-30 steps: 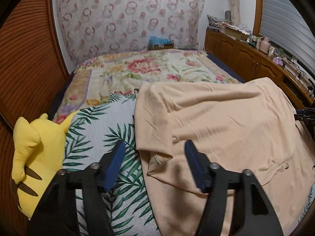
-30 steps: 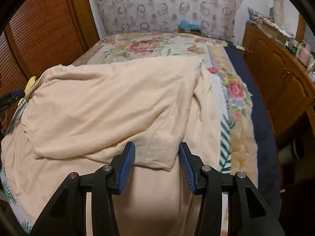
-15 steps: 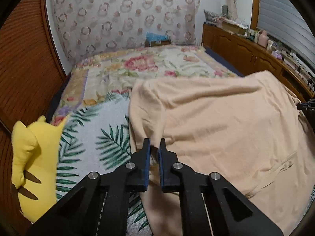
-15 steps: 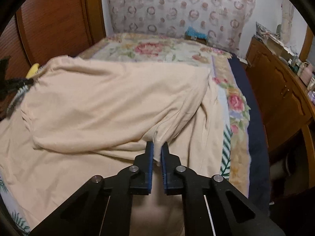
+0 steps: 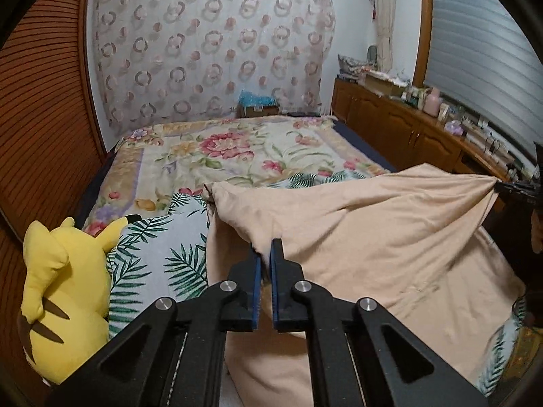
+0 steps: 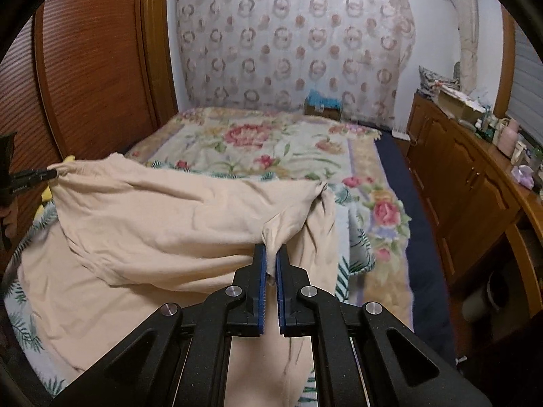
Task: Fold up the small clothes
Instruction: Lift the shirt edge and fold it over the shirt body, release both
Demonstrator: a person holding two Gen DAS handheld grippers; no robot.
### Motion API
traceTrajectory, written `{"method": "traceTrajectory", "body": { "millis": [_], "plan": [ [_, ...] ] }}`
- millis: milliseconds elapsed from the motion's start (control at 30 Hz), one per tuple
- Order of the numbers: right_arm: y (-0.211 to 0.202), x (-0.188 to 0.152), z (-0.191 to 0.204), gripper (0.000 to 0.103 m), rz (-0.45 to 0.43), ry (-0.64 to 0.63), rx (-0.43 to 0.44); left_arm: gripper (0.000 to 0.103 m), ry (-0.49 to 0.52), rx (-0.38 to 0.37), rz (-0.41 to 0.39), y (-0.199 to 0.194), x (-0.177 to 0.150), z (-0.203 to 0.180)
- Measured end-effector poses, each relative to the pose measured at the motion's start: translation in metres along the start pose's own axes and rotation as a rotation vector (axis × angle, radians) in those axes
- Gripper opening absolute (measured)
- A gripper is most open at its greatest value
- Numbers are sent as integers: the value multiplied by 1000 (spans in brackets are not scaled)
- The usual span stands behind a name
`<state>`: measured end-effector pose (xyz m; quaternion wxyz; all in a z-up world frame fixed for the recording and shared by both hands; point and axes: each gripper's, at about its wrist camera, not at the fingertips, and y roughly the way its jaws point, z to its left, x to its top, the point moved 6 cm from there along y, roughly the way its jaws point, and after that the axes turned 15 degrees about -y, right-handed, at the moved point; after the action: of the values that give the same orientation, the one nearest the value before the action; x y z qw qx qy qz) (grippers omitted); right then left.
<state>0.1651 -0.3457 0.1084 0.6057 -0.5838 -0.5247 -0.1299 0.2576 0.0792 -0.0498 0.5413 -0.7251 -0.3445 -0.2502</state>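
Beige garment pinched by left gripper, right gripper

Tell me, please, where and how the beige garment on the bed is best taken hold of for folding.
Grip the beige garment at the two corners of its folded-over edge, coming from the near side. Left gripper and right gripper already pinch these, and the cloth hangs stretched between.

free: far floral bedspread | blocked: plush toy left, likely cabinet right
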Motion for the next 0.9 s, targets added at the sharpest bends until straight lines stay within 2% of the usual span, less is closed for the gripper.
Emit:
{"method": "traceTrajectory", "body": {
  "millis": [200,467,700,900],
  "plan": [
    [-26,-18,5,5,-51,5,-22,5,-17,-19,-48,-37,-8,-7],
    [-65,-50,15,5,-75,5,-32,5,1,-22,-90,-77,-27,-11],
    [-100,-68,31,5,-84,-13,-45,5,9,-20,-101,-101,-49,-11],
    [-113,-78,34,5,-74,-20,-52,5,13,0,-97,-111,-65,-6]
  ]
}}
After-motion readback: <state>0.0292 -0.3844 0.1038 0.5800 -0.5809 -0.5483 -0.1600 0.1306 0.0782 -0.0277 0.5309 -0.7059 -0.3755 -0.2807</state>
